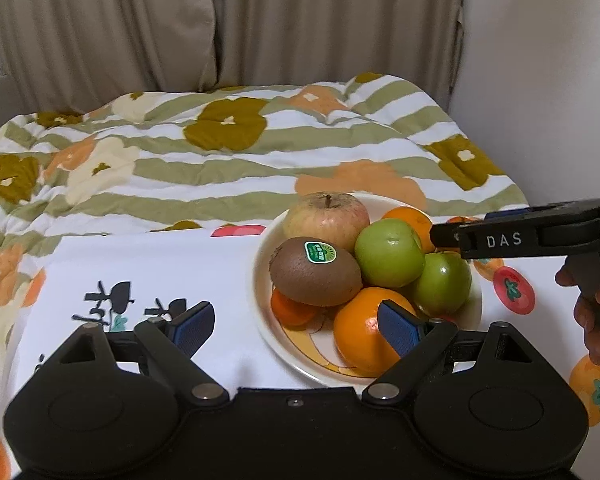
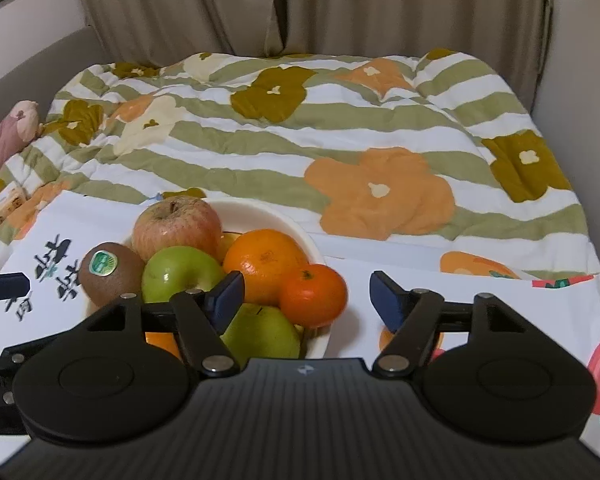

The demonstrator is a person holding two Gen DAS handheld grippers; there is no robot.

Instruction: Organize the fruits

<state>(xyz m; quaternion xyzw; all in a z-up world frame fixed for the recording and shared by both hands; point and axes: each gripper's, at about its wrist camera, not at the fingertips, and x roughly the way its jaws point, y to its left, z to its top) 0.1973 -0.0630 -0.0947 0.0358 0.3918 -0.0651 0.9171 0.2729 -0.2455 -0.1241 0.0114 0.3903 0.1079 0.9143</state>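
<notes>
Step in hand, by my read: fruit's all gathered in the plate (image 1: pixel 268 332), so this looks like the tail end, just after a drop-off. Both tongs are released and empty. Right tongs (image 2: pixel 306 292) stand spread w/ nothing btwn the blue pads; the small mandarin (image 2: pixel 314 295) sits in the plate just behind the gap, untouched. Left tongs (image 1: pixel 296 324) also wide, hovering over the near rim, right pad in front of a big orange (image 1: pixel 356 336), not pressing it.

Pile: reddish-yellow apple (image 1: pixel 326 220) at the back, kiwi (image 1: pixel 315 271) w/ green sticker on top, two green apples (image 1: pixel 388 252) beside it, oranges tucked under and behind. Plate rests on a white printed cloth (image 1: pixel 160 256) over the table, bed w/ flower quilt (image 1: pixel 220 152) right beyond.

Next move, judging only: pull both tongs back w/o nudging the heap; if any fruit is left off-frame, fetch it. Can't see any loose.

Materials: plate is glazed ceramic, shallow, smooth, so round fruit could roll. Kiwi skin fuzzy and matte, oval. Apples waxy, glossy. Citrus dimpled, slightly soft. Cloth thin, slick-looking; quilt puffy, stitched.
</notes>
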